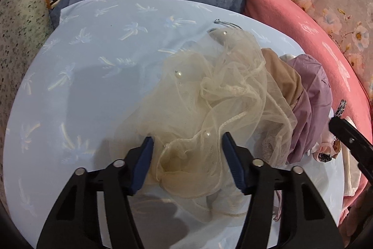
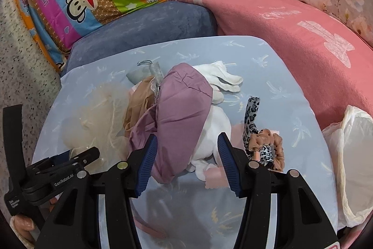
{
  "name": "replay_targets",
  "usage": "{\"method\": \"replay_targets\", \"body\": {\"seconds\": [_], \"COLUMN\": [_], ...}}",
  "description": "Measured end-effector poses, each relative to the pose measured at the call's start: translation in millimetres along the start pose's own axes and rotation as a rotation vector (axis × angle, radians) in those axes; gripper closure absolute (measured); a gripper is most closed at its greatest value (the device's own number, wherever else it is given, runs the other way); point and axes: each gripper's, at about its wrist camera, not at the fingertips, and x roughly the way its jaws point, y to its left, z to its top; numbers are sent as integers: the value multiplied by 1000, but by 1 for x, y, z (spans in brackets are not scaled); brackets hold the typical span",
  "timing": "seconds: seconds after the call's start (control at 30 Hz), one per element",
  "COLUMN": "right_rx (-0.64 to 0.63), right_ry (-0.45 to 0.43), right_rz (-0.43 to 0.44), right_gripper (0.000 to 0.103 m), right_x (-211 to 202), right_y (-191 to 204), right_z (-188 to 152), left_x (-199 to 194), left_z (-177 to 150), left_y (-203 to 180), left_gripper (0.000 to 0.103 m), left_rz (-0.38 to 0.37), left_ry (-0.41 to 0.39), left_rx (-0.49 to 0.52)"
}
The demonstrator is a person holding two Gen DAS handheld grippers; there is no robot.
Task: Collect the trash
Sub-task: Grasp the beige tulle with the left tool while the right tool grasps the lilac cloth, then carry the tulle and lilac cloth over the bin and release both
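A heap of soft discards lies bunched on the pale blue palm-print surface, probably piled together so that each piece can be lifted off in turn. In the left wrist view the left tool has its blue pads spread wide, one on either side of the cream tulle with pearl beads, which fills the middle of the frame; the pads straddle the near edge of the netting without visibly pinching it, so I judge this a grasp being lined up, not yet made. The tool points forward and downward over the mesh, low to the surface. In the right wrist view the right tool is likewise spread, its pads flanking the mauve fabric and the white cloth beneath it at centre frame, neither one gripped. It too is angled down at the pile, side by side with the left tool, whose black body shows at the lower left of that view. A tan piece sits between tulle and mauve fabric, a white glove lies just behind them, and a leopard-print scrunchie lies right of centre. A white plastic bag gapes at the right edge, probably where the trash is meant to go.
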Motion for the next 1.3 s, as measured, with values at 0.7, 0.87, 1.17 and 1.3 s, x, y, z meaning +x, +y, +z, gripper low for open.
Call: {"method": "replay_targets", "body": {"seconds": [0.7, 0.87, 1.17, 1.3], "right_rx": [1, 24, 122, 172], "right_ry": [-73, -153, -258, -294], "right_rz": [104, 91, 34, -10], "right_gripper": [102, 102, 102, 102], "right_x": [-46, -82, -138, -158], "right_y": [-4, -24, -97, -135], "right_z": [16, 27, 30, 25], "left_x": [-63, -82, -95, -95], "left_z": [22, 28, 27, 21], "left_y": [-50, -82, -149, -184], "left_gripper": [94, 94, 94, 94], "left_rz": [-61, -93, -156, -189], "left_ry": [-128, -173, -204, -201], "left_rx": [79, 129, 241, 298]}}
